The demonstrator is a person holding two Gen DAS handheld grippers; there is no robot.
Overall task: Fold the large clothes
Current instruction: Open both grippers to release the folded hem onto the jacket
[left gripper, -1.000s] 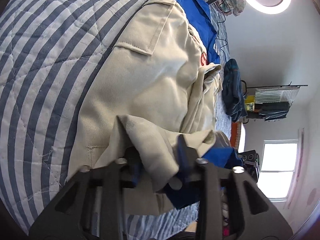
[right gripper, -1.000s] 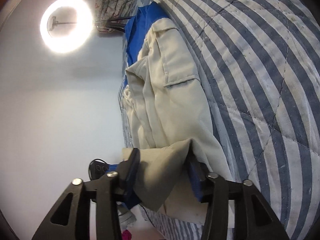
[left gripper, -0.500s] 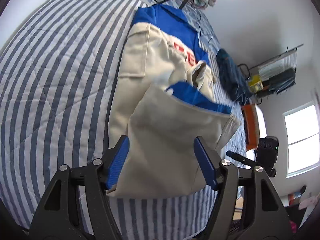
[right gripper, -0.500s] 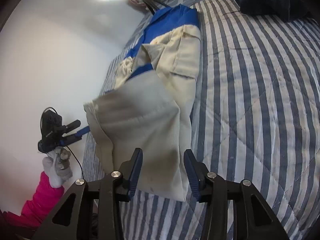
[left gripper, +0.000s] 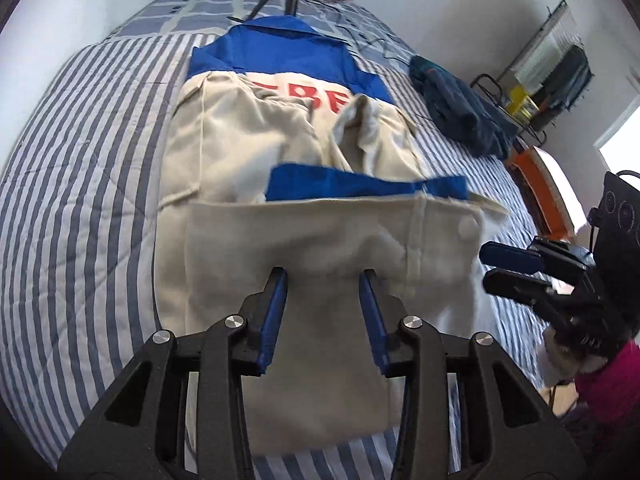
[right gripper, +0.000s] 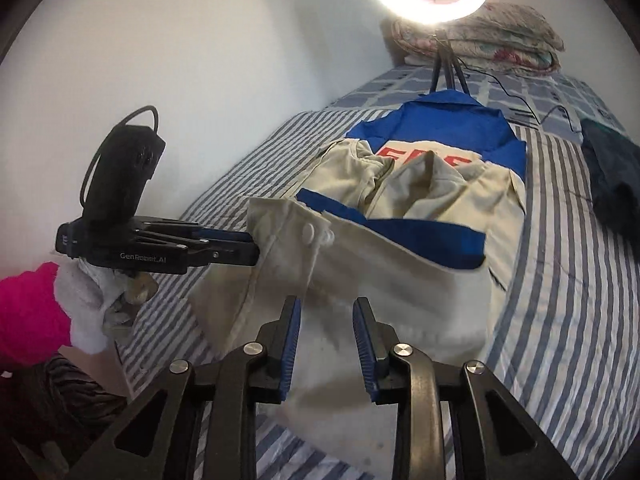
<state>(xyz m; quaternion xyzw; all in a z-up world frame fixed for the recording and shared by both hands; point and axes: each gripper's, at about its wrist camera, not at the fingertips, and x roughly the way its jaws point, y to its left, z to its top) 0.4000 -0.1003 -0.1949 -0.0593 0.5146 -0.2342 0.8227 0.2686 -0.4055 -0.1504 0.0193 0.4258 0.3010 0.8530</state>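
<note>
From the left wrist, the beige-and-blue work jacket (left gripper: 256, 160) lies lengthwise on the striped quilt (left gripper: 80, 152), its lower hem doubled up over the body so the blue lining shows, seemingly a first fold to shorten it; the left gripper (left gripper: 323, 316) hangs above that flap, its jaws closing on nothing. From the right wrist, the right gripper (right gripper: 325, 344) likewise hovers over the folded flap (right gripper: 400, 264), jaws closing and empty, probably because the cloth now rests in place.
</note>
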